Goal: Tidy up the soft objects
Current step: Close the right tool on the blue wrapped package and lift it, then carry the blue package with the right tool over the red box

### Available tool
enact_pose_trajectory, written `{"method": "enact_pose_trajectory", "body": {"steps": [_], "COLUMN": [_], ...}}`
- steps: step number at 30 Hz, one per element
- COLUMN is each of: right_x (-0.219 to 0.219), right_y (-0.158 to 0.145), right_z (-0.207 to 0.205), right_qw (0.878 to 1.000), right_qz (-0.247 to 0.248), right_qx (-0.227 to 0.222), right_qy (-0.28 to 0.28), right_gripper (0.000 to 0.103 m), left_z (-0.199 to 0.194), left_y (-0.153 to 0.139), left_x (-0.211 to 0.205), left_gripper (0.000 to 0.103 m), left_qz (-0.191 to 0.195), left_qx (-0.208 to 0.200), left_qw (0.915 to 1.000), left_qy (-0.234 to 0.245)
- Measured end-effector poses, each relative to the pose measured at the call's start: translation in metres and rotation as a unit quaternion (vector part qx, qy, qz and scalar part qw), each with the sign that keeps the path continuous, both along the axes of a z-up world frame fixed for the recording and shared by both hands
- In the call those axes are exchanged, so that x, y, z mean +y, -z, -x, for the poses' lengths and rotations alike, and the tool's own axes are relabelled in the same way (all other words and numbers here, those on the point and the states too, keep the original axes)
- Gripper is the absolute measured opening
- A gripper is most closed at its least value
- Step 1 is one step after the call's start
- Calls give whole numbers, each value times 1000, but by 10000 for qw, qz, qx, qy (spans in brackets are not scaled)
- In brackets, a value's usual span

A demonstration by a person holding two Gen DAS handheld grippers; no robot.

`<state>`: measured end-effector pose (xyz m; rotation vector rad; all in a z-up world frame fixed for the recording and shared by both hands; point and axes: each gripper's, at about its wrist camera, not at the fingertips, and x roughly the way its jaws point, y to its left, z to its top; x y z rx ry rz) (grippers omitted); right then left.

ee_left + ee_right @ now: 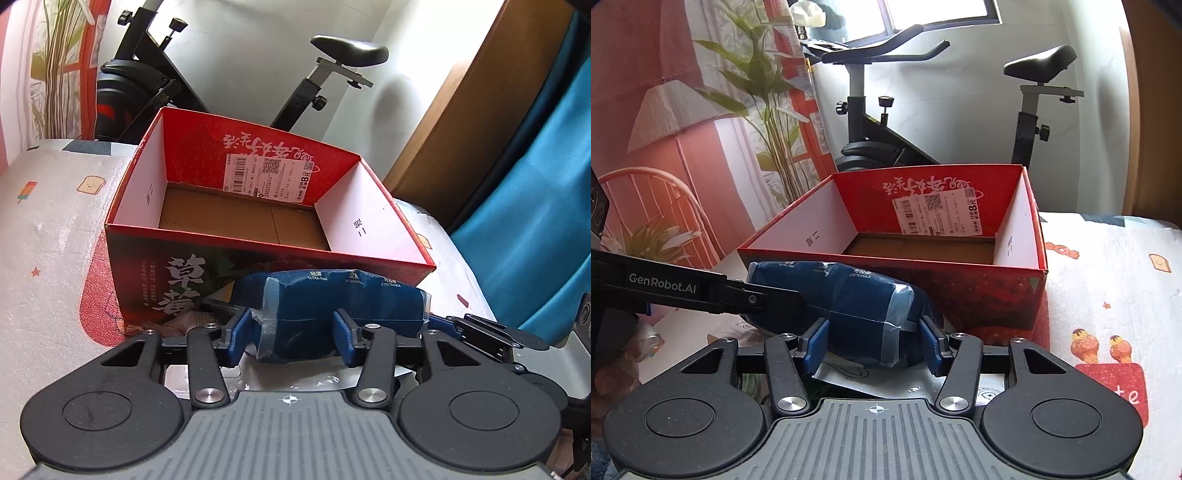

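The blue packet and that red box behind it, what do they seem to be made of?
The blue packet looks like something soft sealed in thin glossy plastic film: it shines, wrinkles, and dents where the fingers squeeze it.

The red box looks like printed cardboard: glossy red outside, matte white inner walls, bare brown corrugated-looking floor with a seam.
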<state>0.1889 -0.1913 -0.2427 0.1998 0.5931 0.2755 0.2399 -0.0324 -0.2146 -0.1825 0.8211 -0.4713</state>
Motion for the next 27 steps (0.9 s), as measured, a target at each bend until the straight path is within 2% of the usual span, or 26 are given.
{"method": "enact_pose_trajectory", "body": {"steps": [7, 12, 22, 27], "right_x": [1, -1, -8, -13], "right_y": [-8, -26, -86, -114], "right_z": [8, 18, 29, 10], "right_qw": [9997, 9984, 9932, 9908], "right_qz": [128, 180, -8, -63], "right_qx": [-222, -544, -1159, -1342], "right_qy": [21, 13, -117, -170], "right_gripper": [43, 42, 41, 41], "left_z": [6, 13, 32, 29], "left_y": [-3, -17, -67, -94], "left_x": [7, 6, 10, 11], "left_gripper": [46, 46, 46, 46], "left_qz": [145, 179, 373, 527], "left_qx": [-67, -296, -1031, -1396], "left_qw": [9999, 9994, 9939, 9888], "left_qy": [38, 75, 142, 58]}}
